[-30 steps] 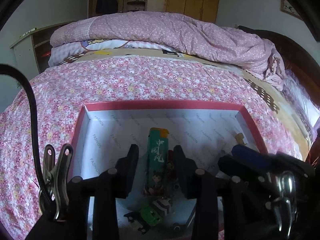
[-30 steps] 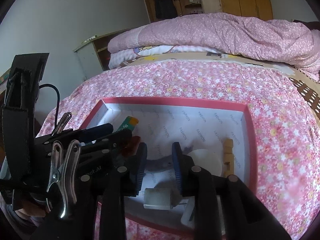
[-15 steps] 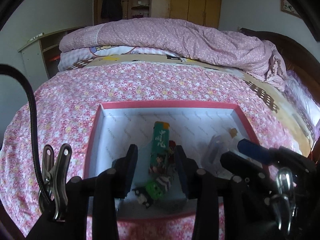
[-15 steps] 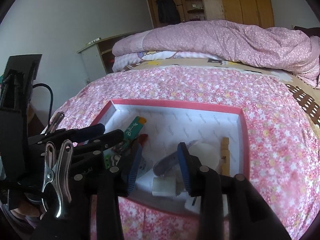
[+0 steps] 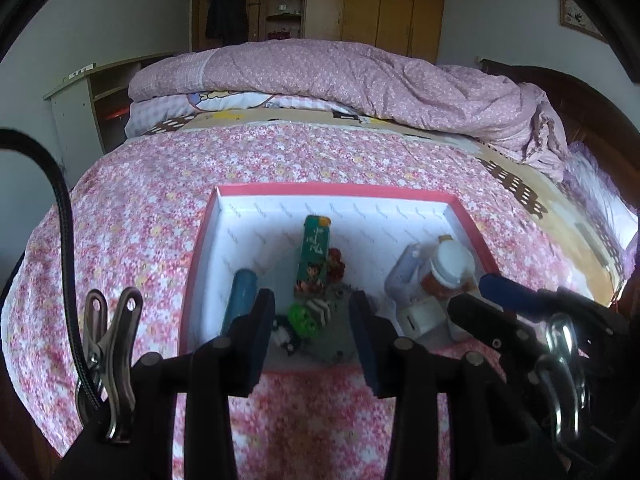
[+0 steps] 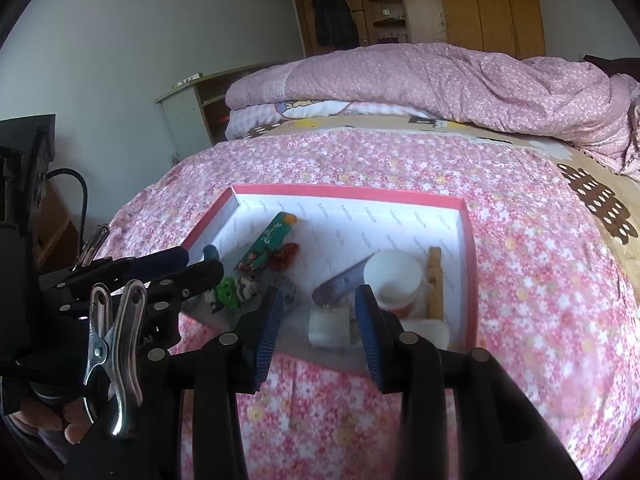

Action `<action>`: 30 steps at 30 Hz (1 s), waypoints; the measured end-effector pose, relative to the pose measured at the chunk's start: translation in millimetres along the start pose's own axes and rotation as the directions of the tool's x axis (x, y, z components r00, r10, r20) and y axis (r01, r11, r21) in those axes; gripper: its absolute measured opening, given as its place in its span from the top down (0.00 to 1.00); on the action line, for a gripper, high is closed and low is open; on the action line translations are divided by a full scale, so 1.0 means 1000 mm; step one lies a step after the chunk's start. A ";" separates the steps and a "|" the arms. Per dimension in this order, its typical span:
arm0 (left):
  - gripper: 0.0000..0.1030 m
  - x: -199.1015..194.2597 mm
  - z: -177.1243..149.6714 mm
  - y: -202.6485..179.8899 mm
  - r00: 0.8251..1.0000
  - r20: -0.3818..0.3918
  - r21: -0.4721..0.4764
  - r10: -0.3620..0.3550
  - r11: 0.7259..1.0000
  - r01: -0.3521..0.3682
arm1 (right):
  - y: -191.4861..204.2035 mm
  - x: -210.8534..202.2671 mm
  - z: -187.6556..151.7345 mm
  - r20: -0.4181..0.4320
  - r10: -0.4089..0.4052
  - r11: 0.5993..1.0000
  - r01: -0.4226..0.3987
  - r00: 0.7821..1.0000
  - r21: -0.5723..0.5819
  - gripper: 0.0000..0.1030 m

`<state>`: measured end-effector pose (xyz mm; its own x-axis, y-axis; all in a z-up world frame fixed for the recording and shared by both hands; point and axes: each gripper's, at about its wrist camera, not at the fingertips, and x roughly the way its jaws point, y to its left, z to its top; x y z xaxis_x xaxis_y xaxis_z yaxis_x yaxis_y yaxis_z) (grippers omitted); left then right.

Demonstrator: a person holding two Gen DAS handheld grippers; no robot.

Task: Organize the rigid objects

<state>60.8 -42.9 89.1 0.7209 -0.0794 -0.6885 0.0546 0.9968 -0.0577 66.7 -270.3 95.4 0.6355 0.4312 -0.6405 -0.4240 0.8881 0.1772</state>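
A red-rimmed white box [image 5: 468, 222] lies on the flowered bedspread; it also shows in the right wrist view [image 6: 470, 240]. Inside lie a green lighter [image 5: 314, 254], a blue cylinder [image 5: 242, 294], a green toy [image 5: 302, 318], a white-capped jar [image 5: 450, 262] and a small white block [image 6: 328, 326]. A wooden piece [image 6: 435, 280] lies at the box's right wall. My left gripper [image 5: 312, 338] is open and empty above the box's near edge. My right gripper [image 6: 320, 330] is open and empty, also above the near edge.
A folded pink quilt [image 5: 340, 76] lies across the far end of the bed. A wooden wardrobe [image 5: 376, 4] stands behind it and a side cabinet [image 6: 192, 116] at the left. The bedspread [image 5: 140, 220] surrounds the box.
Both grippers have pulled back and up from inside the box to its near edge. The whole box and more of its contents have come into view.
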 end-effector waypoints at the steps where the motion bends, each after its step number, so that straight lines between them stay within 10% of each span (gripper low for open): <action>1: 0.61 -0.001 -0.003 0.000 1.000 -0.005 0.001 0.002 1.000 -0.002 | 0.001 -0.002 -0.003 -0.003 -0.003 1.000 0.003 1.000 -0.002 0.63; 24: 0.60 -0.014 -0.057 -0.001 0.996 -0.093 -0.029 0.008 1.000 -0.011 | 0.002 -0.027 -0.061 -0.081 -0.076 0.997 0.078 0.994 0.018 0.54; 30: 0.56 -0.008 -0.064 -0.003 0.994 -0.110 -0.030 0.011 0.999 -0.014 | -0.001 -0.022 -0.074 -0.099 -0.137 0.990 0.139 0.986 0.016 0.38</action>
<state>10.3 -45.2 48.2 0.6413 -0.0688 -0.7642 0.0235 0.9973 -0.0701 5.5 -292.0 54.2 0.6207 0.2879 -0.7292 -0.3212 0.9419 0.0984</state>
